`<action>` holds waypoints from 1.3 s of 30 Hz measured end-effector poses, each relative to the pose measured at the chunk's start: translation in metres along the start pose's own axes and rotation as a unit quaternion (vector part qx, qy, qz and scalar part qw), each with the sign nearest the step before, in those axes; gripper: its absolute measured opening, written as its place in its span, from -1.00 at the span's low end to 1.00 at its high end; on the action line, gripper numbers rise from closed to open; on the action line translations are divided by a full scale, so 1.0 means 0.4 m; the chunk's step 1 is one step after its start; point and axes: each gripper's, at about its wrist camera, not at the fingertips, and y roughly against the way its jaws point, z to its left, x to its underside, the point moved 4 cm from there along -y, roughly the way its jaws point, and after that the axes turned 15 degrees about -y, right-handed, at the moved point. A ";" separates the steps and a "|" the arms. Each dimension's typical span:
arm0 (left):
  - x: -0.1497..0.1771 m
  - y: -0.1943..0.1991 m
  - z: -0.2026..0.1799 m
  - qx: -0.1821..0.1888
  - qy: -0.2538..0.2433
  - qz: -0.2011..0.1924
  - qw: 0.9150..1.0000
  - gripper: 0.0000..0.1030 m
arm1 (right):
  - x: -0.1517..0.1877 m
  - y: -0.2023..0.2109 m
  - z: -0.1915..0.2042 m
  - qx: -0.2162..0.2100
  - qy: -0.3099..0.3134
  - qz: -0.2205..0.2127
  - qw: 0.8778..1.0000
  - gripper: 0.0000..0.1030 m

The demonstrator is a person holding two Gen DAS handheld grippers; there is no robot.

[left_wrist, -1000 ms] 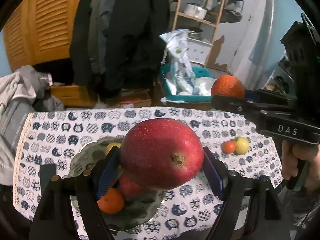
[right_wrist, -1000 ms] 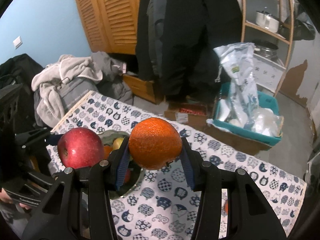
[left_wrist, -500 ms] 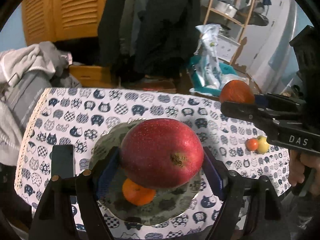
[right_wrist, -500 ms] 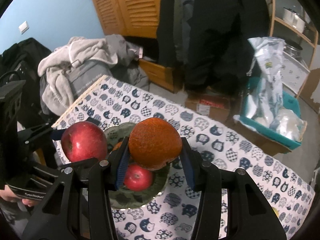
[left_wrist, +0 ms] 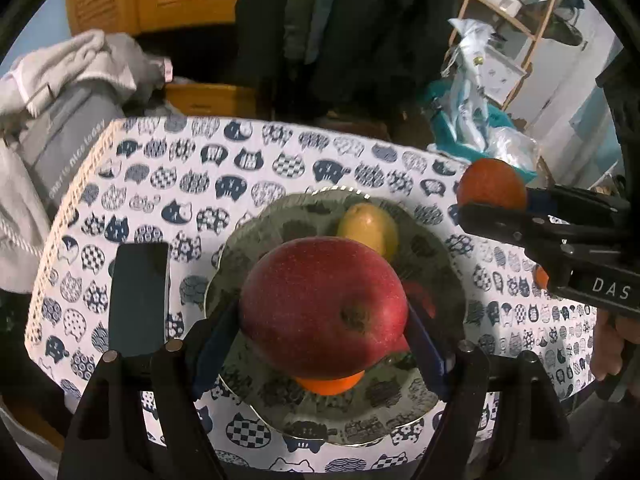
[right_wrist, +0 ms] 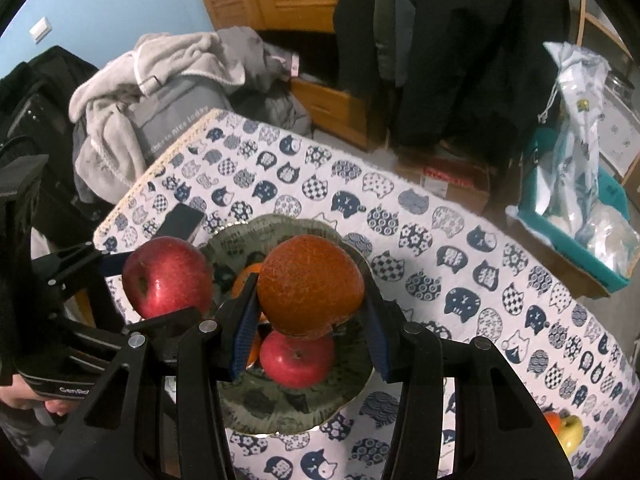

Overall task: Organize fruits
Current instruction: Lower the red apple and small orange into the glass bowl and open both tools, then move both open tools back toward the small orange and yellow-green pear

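My left gripper point(left_wrist: 320, 332) is shut on a big red apple point(left_wrist: 324, 306), which hangs over the middle of the dark patterned plate point(left_wrist: 280, 216). My right gripper point(right_wrist: 310, 320) is shut on an orange point(right_wrist: 310, 286), also above the plate point(right_wrist: 280, 412) and just right of the held apple point(right_wrist: 168, 278). On the plate lie a yellow fruit point(left_wrist: 368, 226), a smaller red apple point(right_wrist: 296, 360) and a mandarin point(left_wrist: 328, 385), partly hidden under the held fruit.
A dark phone point(left_wrist: 138, 300) lies on the cat-print tablecloth point(left_wrist: 240, 168) just left of the plate. A yellow fruit point(right_wrist: 570, 432) and a small orange one point(right_wrist: 554, 420) sit near the table's right end. Clothes are piled beyond the left edge, and a teal crate point(right_wrist: 600, 256) stands on the floor.
Both grippers have come down and forward with their fruit. The plate has grown larger and now lies directly under the apple and the orange.
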 end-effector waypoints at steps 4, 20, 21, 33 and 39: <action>0.015 -0.029 0.015 0.002 0.013 0.016 1.000 0.58 | 0.011 -0.039 -0.011 0.009 -0.001 0.015 1.000 -0.08; 0.046 -0.098 0.049 -0.006 0.042 0.056 0.998 0.57 | 0.033 -0.104 -0.045 0.021 -0.010 0.042 0.999 -0.08; 0.046 -0.096 0.052 -0.009 0.043 0.056 0.997 0.57 | 0.034 -0.107 -0.047 0.021 -0.011 0.044 0.999 -0.08; 0.034 -0.081 0.027 -0.005 0.026 0.047 0.999 0.57 | 0.070 -0.178 -0.097 0.031 -0.040 0.087 0.995 -0.07; 0.030 -0.078 0.018 -0.004 0.021 0.046 0.999 0.57 | 0.074 -0.181 -0.102 0.024 -0.045 0.091 0.994 -0.04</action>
